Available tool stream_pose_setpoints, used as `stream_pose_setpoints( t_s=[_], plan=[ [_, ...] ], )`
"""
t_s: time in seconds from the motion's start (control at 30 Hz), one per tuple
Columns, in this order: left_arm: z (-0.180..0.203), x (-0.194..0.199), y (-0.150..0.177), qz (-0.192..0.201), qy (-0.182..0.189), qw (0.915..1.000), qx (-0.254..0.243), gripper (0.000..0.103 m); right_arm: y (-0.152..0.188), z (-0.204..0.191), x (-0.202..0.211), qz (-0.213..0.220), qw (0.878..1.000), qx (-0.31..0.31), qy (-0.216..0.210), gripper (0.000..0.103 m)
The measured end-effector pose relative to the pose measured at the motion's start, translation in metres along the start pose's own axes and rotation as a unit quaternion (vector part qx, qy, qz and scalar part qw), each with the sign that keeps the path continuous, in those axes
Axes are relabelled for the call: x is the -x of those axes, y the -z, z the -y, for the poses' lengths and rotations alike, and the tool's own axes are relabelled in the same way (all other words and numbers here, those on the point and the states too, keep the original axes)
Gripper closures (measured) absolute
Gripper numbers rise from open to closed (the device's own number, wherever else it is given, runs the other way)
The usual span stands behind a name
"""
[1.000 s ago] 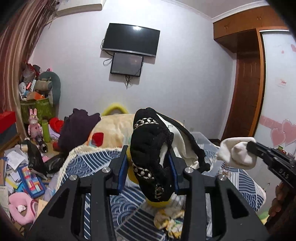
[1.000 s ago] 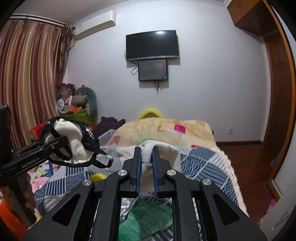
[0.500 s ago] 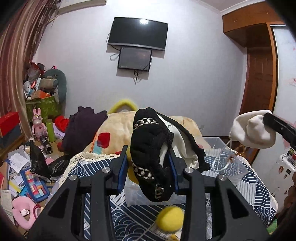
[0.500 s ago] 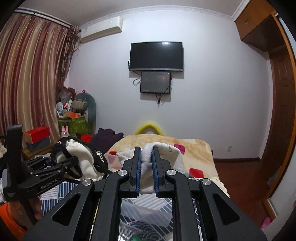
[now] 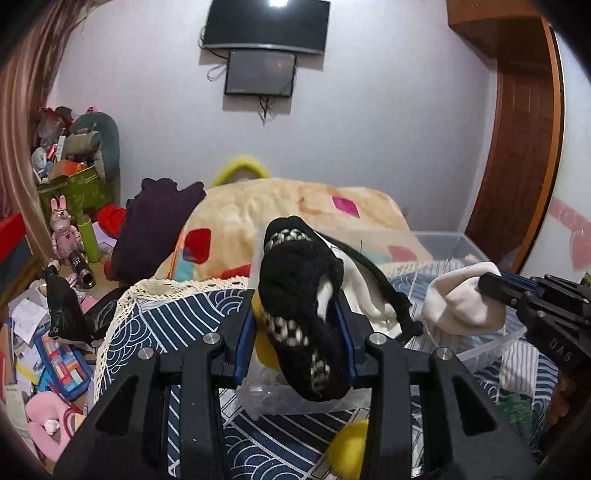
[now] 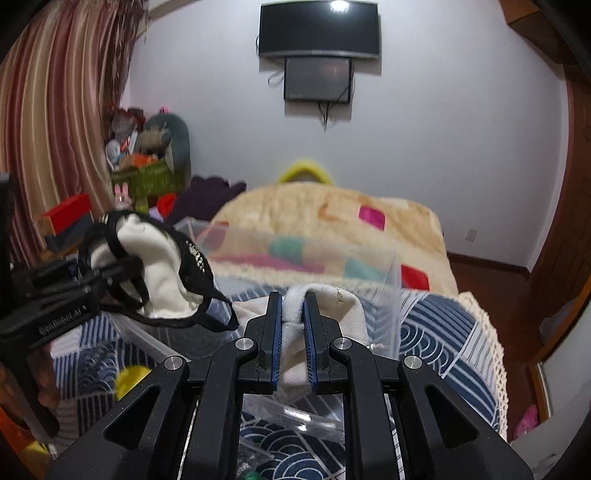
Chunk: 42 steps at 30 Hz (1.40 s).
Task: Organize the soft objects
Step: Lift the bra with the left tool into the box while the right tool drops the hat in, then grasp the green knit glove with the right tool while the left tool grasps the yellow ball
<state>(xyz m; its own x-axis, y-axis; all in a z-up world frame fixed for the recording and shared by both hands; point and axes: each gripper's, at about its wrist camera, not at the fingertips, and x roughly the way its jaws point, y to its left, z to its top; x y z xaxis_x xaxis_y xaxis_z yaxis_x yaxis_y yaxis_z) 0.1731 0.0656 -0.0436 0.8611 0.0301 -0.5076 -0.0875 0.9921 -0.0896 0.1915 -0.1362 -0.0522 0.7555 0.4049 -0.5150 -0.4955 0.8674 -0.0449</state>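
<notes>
Both tongs lowered toward clear bin (image 5: 476, 350), socks held.

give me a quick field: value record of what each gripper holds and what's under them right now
left gripper: shut on black knit item with cream lining
right gripper: shut on cream sock
below both: clear plastic bin on the bed
bed cover: blue wave-pattern quilt
loose nearby: yellow ball on the quilt
backdrop: beige blanket, wall TV
</notes>
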Motion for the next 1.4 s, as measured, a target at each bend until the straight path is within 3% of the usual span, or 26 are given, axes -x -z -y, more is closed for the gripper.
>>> stream_pose_setpoints(
  t_s=[0.23,0.4,0.47,0.57,0.7,0.87,1.1,1.4],
  plan=[
    [0.011,-0.011,0.004,-0.015,-0.015,0.9993,-0.031,0.064,0.007,-0.005,-0.007,-0.034,0.999,0.021,-0.002,0.093],
    [0.013,-0.007,0.005,-0.022,-0.013,0.9989,-0.039,0.055,0.003,-0.01,-0.002,-0.035,0.999,0.035,0.0,0.091],
    [0.012,-0.005,0.005,-0.024,-0.003,0.999,-0.038,0.046,0.003,-0.011,0.0,-0.031,0.999,0.036,-0.001,0.084],
    [0.014,0.006,0.007,-0.015,0.005,0.999,-0.043,0.042,0.002,-0.009,0.009,-0.023,0.999,0.032,-0.007,0.073],
    [0.014,0.023,0.007,-0.002,0.013,0.9989,-0.045,0.04,0.0,-0.011,0.024,-0.004,0.999,0.036,-0.004,0.069],
    [0.011,0.048,0.011,0.016,0.031,0.999,-0.026,0.034,-0.005,-0.011,0.049,0.034,0.999,0.028,-0.01,0.051],
    [0.016,0.074,0.03,0.035,0.011,0.9981,-0.049,0.031,0.003,-0.009,0.078,0.072,0.997,0.009,-0.005,0.044],
    [0.017,0.065,0.064,-0.01,0.018,0.9989,-0.041,0.031,0.042,-0.01,0.076,0.03,0.999,-0.012,-0.004,0.039]
  ],
)
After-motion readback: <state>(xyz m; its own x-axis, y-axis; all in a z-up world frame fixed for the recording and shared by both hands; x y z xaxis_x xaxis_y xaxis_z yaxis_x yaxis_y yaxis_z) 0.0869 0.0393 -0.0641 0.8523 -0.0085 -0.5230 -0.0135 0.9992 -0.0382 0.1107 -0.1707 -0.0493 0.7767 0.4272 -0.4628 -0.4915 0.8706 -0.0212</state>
